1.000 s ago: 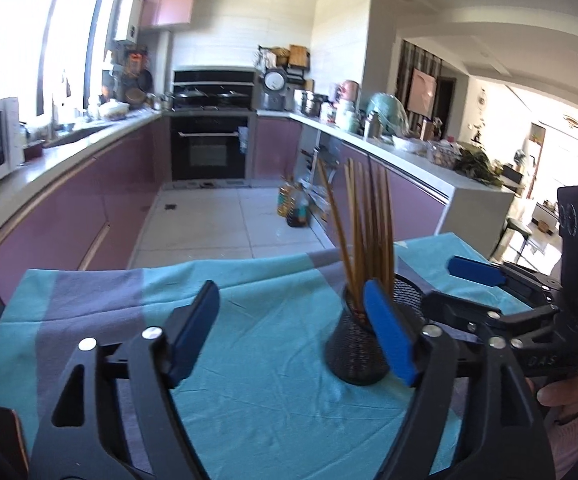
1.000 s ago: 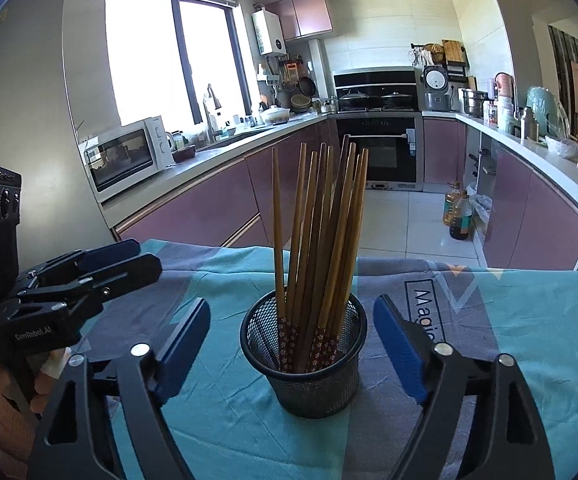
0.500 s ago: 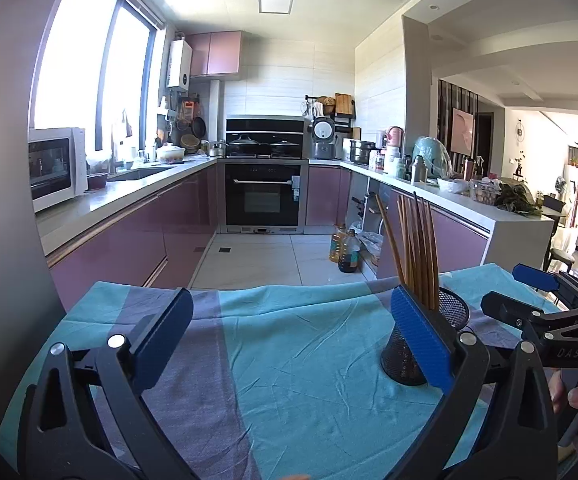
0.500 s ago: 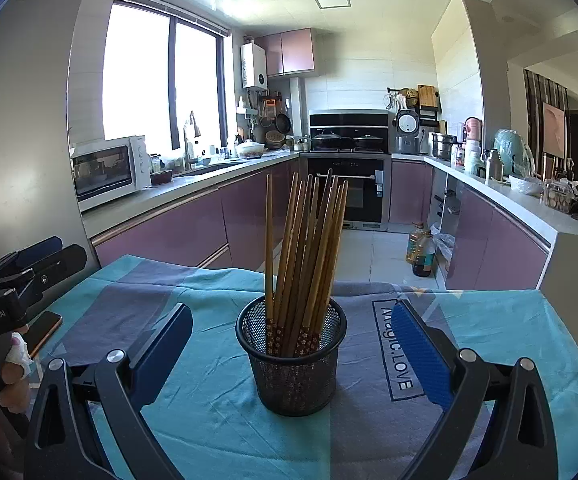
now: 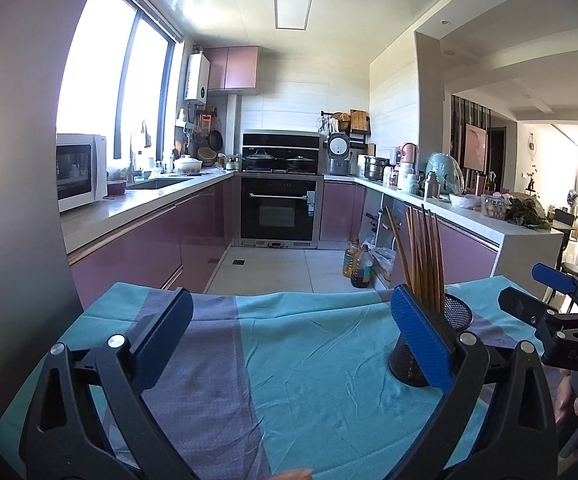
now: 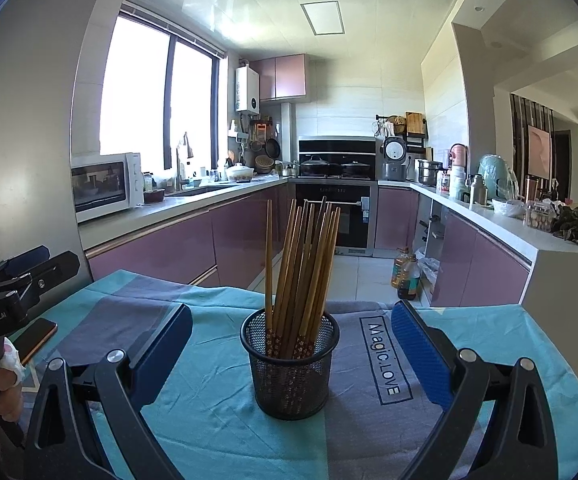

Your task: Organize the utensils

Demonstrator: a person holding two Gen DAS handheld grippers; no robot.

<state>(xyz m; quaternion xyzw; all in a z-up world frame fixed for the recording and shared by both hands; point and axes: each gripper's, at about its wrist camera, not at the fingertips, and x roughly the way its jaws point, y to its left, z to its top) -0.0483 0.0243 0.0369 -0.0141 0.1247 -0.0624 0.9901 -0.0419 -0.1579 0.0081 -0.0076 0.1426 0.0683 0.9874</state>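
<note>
Seen along two handheld grippers over a table draped in a teal and grey-purple cloth (image 6: 217, 408). Near the middle of the right wrist view, standing upright on the cloth: a black mesh cup (image 6: 290, 364) filled with a bundle of wooden chopsticks (image 6: 303, 264), tips up and fanned slightly, patterned ends down inside the cup. Right gripper (image 6: 291, 354) held level with fingers spread wide, blue pads (image 6: 419, 354) either side of the cup and well apart from it, gripping nothing. Printed on the cloth just right of the cup: "Magic.LOVE". At the far left edge, the left gripper seen side-on, with a phone (image 6: 37, 338) lying flat on the cloth beside it.

In the left wrist view, left gripper (image 5: 291, 338) likewise spread wide and holding nothing, over bare cloth. Mesh cup (image 5: 459, 316) and chopsticks (image 5: 423, 256) at right, partly hidden behind the right-hand blue pad. Beyond the table: a kitchen with mauve cabinets (image 6: 193, 252), a microwave (image 6: 105, 186) at left, an oven (image 6: 335, 216) at the far end.
</note>
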